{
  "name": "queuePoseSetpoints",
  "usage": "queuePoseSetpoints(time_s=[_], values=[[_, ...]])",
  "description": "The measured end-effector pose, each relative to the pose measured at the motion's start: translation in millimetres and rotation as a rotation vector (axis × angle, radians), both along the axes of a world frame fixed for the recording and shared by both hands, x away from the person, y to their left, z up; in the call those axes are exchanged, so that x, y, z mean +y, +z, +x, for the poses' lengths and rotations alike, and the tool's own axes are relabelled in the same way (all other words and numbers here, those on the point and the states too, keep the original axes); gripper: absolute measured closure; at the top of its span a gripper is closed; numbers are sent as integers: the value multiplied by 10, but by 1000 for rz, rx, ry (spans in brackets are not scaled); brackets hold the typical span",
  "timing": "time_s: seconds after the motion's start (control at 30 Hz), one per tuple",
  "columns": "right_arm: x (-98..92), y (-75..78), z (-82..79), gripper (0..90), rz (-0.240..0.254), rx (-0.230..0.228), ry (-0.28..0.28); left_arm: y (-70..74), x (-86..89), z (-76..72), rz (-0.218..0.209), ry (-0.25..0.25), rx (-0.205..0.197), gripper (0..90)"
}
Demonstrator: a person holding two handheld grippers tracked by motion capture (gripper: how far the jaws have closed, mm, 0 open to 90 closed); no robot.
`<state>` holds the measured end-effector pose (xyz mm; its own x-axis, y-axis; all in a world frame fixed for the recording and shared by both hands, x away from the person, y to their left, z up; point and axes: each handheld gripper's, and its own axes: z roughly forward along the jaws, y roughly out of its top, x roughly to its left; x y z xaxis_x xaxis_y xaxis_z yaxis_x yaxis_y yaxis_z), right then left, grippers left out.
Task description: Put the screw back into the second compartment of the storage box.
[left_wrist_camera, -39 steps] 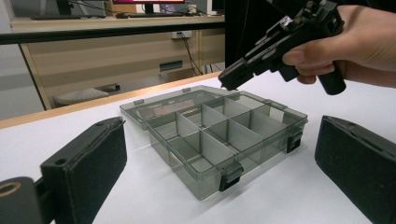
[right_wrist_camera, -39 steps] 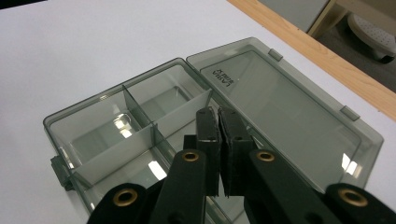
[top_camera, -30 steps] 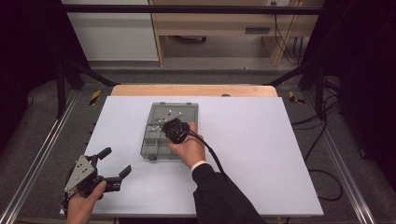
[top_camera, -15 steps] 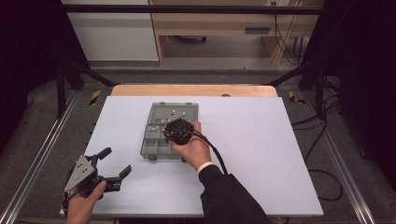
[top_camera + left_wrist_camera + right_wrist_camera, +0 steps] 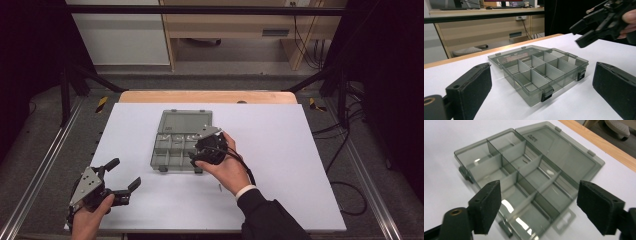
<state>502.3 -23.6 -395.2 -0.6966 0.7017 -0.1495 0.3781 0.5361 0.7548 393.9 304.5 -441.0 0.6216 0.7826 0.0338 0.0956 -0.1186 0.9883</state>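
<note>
A smoky grey compartment box lies mid-table with its lid folded flat behind it. My right gripper hovers over the box's near right corner, a hand around it. Its jaws have just been opening, and in the right gripper view they stand wide apart above the compartments with nothing between them. A small pale bit lies in one back compartment, too small to name. My left gripper rests open near the table's front left, looking at the box between its pads.
A tiny pale item lies on the white tabletop beside the right wrist. The right gripper shows above the box in the left gripper view. A wooden strip edges the table's far side, with black frame rails along both sides.
The right gripper has drawn back from over the box's middle toward its near right corner, and its jaws have gone from shut to wide. The left gripper has not moved.
</note>
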Motion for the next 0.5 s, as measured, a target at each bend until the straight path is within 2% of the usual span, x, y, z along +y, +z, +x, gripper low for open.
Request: queuePoseSetpoints(time_s=[0.23,0.5], values=[[-286,-19,-166,147,-4,34,-10,-2,-2,-1,2,1,0,21],[-541,-150,-371,158,-40,90,-52,-3,-7,-1,5,0,1,21]])
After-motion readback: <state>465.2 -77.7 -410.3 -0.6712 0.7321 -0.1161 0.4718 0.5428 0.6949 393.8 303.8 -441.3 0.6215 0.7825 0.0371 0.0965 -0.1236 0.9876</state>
